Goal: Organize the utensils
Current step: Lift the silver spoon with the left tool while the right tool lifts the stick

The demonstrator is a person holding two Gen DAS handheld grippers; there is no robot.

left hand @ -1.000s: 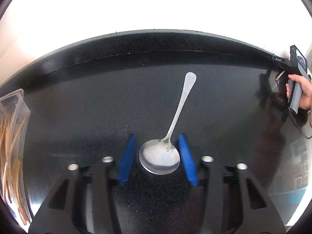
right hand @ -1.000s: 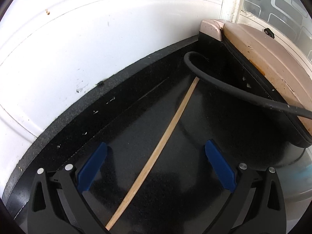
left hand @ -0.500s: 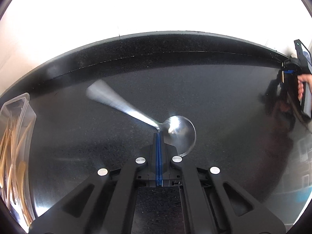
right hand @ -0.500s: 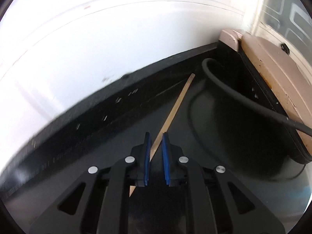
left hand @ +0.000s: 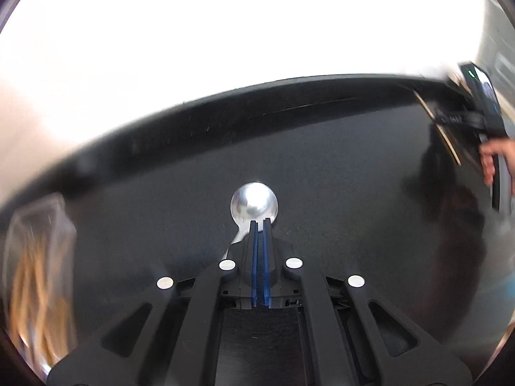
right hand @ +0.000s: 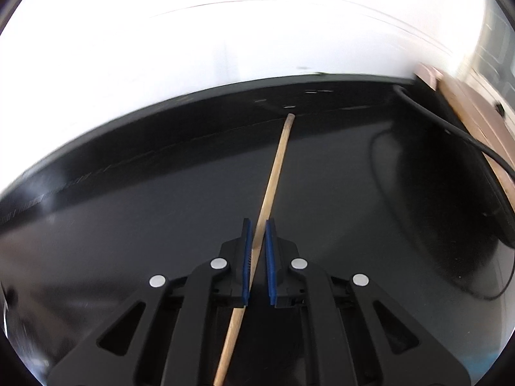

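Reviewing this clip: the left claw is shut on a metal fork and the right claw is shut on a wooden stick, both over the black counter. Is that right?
Not quite. The left claw is shut on a metal spoon, not a fork; the left wrist view shows its round bowl beyond the fingertips. The rest holds: the right claw is shut on the wooden stick, over the black counter.

Black left gripper (left hand: 260, 223) and right gripper (right hand: 257, 225): blue-padded fingers (right hand: 246, 257), 4 silver screws each; bare-skinned hand (left hand: 495, 157).
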